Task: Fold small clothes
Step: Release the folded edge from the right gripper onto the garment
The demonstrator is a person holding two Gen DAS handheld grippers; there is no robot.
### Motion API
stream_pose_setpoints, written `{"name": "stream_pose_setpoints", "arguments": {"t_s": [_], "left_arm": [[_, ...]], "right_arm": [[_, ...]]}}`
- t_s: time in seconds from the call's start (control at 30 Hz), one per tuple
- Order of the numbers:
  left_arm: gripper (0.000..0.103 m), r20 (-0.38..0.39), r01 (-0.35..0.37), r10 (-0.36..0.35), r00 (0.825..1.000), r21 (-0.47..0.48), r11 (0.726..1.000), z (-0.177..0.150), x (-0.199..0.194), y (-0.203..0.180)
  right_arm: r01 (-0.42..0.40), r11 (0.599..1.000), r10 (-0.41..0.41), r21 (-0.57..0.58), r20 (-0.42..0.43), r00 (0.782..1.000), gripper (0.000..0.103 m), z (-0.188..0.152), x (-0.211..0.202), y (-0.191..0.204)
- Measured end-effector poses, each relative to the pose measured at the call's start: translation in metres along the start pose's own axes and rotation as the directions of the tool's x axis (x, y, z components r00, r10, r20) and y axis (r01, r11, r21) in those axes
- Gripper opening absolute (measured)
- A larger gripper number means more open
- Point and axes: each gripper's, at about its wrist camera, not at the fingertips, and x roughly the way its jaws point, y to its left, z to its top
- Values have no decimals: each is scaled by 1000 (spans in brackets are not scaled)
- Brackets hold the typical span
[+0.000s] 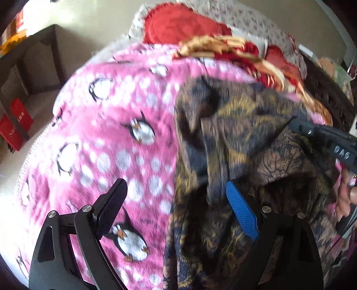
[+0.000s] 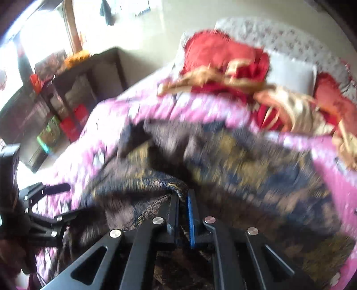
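A dark brown, navy and gold patterned garment (image 1: 241, 138) lies rumpled on a pink penguin blanket (image 1: 107, 133). My left gripper (image 1: 176, 198) is open; its blue finger touches the garment's left part and its black finger is over the blanket. My right gripper (image 2: 183, 196) is shut on an edge of the garment (image 2: 234, 160) and holds it lifted. The right gripper also shows at the right in the left wrist view (image 1: 296, 126), pinching the cloth. The left gripper shows at the left in the right wrist view (image 2: 62, 196).
Red and gold clothes (image 1: 223, 49) are piled at the far end of the bed, also in the right wrist view (image 2: 234, 67). A dark shelf unit (image 2: 67, 93) with red boxes stands left of the bed. A patterned pillow (image 1: 250, 20) lies behind the pile.
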Motion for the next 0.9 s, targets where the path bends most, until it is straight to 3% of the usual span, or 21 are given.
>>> {"name": "stream_pose_setpoints", "arguments": {"t_s": [0.1,0.2,0.27,0.33,0.37,0.4,0.43,0.5,0.53,0.57,0.6,0.67,0.73,0.9], "left_arm": [[90,8,0,0,1000,-7,1000,8,-1,-3],[90,24,-13,13,1000,11,1000,17,1,-11],[90,21,-24,23,1000,18,1000,20,5,-16],[90,-2,-6,6,1000,26,1000,23,15,-23],[90,-18,-7,8,1000,41,999,24,23,-27],[90,-40,-22,25,999,64,998,23,34,-32],[90,-66,-48,53,996,82,995,21,46,-36],[90,-109,-74,85,990,94,993,16,65,-41],[90,-102,-86,95,990,92,992,15,69,-42],[90,-92,-93,102,991,95,991,14,68,-44],[90,-89,-97,106,990,99,990,14,65,-45],[90,-83,-91,98,992,91,992,16,58,-47],[90,-55,-80,85,995,85,993,19,46,-50],[90,19,-36,34,999,130,991,23,25,-71]], "right_arm": [[10,1000,-11,-21,-33,999,7,2,22,7],[17,1000,-14,10,-221,975,7,-10,57,11],[5,999,3,45,-170,985,12,-23,37,5],[38,998,-33,42,-111,993,34,-34,5,-1],[45,998,-41,45,-84,996,61,-38,-6,-4],[50,997,-47,57,-38,998,81,-47,-23,-7],[41,996,-41,83,-2,999,82,-62,-36,-14],[33,994,-24,106,-90,996,76,-78,-31,-21],[51,991,-29,122,-177,984,58,-90,-27,-29],[51,990,-25,133,-193,981,51,-94,-30,-33],[45,986,-16,162,-174,985,52,-98,-43,-42],[28,965,-16,261,-49,999,54,-103,-87,-65],[45,932,-63,359,38,997,55,-109,-129,-99],[186,900,-186,394,-38,982,55,-120,-159,-147]]}}
